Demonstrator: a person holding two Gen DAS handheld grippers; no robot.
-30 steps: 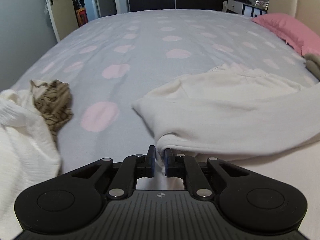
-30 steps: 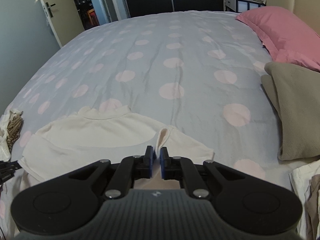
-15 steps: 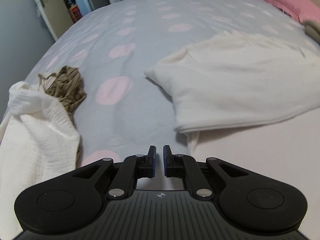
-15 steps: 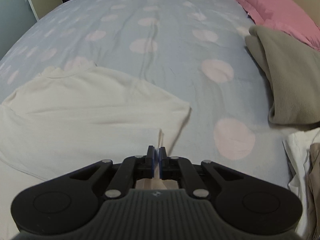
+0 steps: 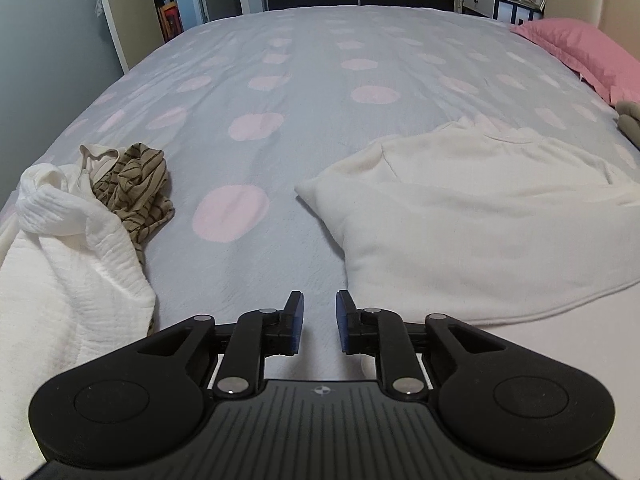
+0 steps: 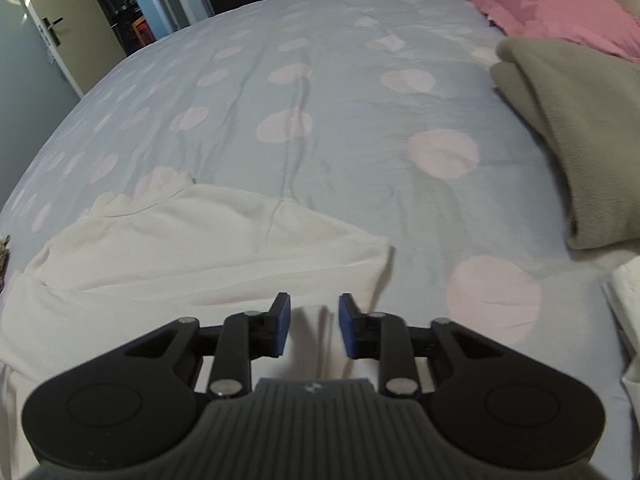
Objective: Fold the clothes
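A fold looks just laid: the cream top (image 5: 480,216) lies doubled on the bed (image 5: 320,80), right of the unfolded pile (image 5: 60,248). Left gripper (image 5: 318,322) jaws are opening, empty; right gripper (image 6: 311,330) jaws stand spread, fabric loose between. Next: regrip an edge.

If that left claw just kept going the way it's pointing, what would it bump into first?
Probably the bare spotted bedspread just ahead of the left gripper, whose jaws are opening with nothing between them. The cream garment lies just right of that line, though depth is uncertain.
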